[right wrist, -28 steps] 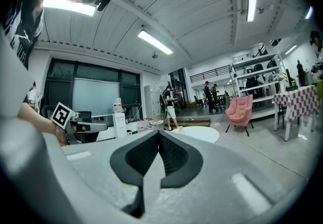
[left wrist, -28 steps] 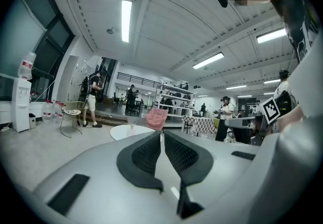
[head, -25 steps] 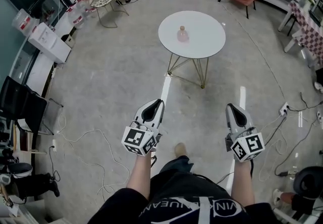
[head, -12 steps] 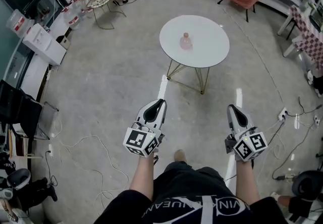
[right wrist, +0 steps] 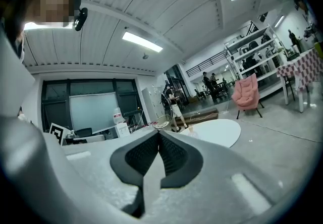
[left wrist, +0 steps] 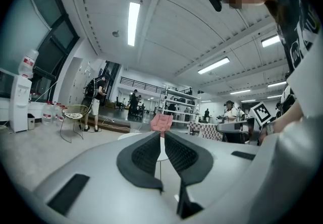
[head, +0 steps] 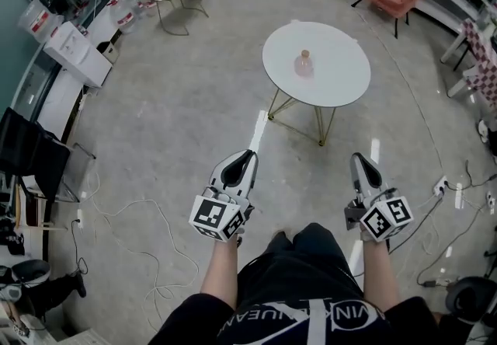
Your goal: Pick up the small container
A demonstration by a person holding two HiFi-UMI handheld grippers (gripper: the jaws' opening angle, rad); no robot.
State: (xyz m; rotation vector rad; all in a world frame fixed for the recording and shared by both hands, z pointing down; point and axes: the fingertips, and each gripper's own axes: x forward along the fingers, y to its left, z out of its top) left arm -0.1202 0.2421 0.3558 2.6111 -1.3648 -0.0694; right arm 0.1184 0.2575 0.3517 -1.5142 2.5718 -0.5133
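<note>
Well ahead of left gripper and right gripper, small container stands on round table; both jaw pairs pressed together, empty.

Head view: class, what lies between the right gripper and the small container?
Bare floor, then the table's legs and top, as the head view shows.

1. Shirt: white letters on black, cut off on both sides of a crossed emblem; "UEAN" and "VIN" can be read.
2. Left cube and right cube: black-and-white square markers, no letters.
3. Jug: label too small to read.
</note>
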